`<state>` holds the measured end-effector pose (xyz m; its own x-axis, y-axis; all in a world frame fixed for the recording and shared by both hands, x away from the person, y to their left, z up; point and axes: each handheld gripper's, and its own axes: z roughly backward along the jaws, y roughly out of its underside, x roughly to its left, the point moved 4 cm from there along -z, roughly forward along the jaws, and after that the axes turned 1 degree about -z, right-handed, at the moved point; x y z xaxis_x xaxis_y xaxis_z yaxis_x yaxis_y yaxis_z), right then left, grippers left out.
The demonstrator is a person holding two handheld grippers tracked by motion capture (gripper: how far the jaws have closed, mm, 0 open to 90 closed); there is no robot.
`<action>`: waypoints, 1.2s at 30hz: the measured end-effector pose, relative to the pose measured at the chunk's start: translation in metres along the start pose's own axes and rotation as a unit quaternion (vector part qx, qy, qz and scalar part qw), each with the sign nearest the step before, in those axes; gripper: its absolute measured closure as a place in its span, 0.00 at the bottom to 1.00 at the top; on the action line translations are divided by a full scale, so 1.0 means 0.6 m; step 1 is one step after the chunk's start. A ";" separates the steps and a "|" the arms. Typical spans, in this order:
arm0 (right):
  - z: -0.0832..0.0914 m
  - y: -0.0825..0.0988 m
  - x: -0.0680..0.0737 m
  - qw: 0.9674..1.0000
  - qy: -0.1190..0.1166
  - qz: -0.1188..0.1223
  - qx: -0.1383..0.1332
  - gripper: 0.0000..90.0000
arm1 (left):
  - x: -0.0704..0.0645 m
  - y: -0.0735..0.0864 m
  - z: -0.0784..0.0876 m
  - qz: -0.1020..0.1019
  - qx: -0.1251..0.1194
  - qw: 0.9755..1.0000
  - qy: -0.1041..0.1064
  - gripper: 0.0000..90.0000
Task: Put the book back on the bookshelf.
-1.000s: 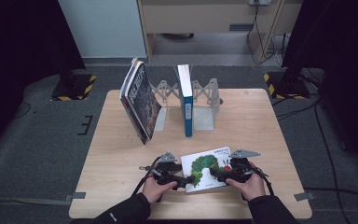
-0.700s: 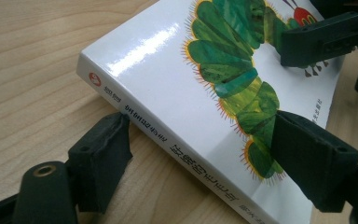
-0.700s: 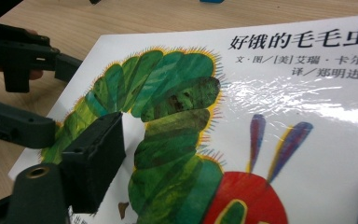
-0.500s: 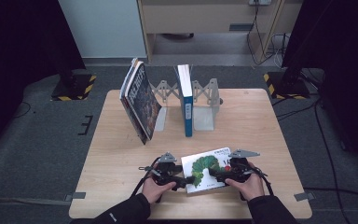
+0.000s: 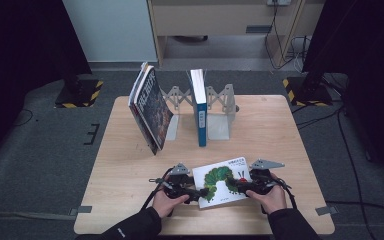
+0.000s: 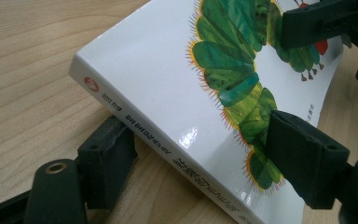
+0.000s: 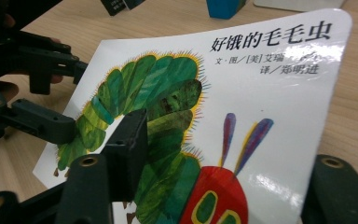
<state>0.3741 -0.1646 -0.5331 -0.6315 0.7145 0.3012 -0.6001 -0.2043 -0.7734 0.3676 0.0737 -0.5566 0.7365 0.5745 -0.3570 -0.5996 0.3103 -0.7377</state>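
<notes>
A white picture book (image 5: pixel 225 180) with a green caterpillar on its cover lies at the table's front edge, held between my two grippers. My left gripper (image 5: pixel 197 192) has been closing on its spine edge. In the left gripper view one jaw sits under the spine and the other presses on the cover (image 6: pixel 168 84), so the spine is raised off the wood. My right gripper (image 5: pixel 237 186) has its jaws astride the opposite edge and has also been closing. In the right gripper view (image 7: pixel 233 144) one jaw is over the cover and the other stands apart beneath the book (image 7: pixel 270 84).
Behind the book a grey metal bookend rack (image 5: pixel 220 107) holds an upright blue book (image 5: pixel 199 107). Several dark books (image 5: pixel 150 107) lean at the rack's left end. The wooden table (image 5: pixel 280 130) ends close behind the rack, with dark stands on the floor beyond.
</notes>
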 end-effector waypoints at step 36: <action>-0.006 -0.005 0.003 0.999 0.016 -0.020 -0.024 0.31 | -0.011 -0.008 -0.005 0.017 -0.013 0.999 0.040 0.30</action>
<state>0.3764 -0.1605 -0.5323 -0.5916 0.7424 0.3145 -0.5992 -0.1438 -0.7876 0.3665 0.0660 -0.5521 0.7387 0.5222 -0.4261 -0.6174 0.2706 -0.7387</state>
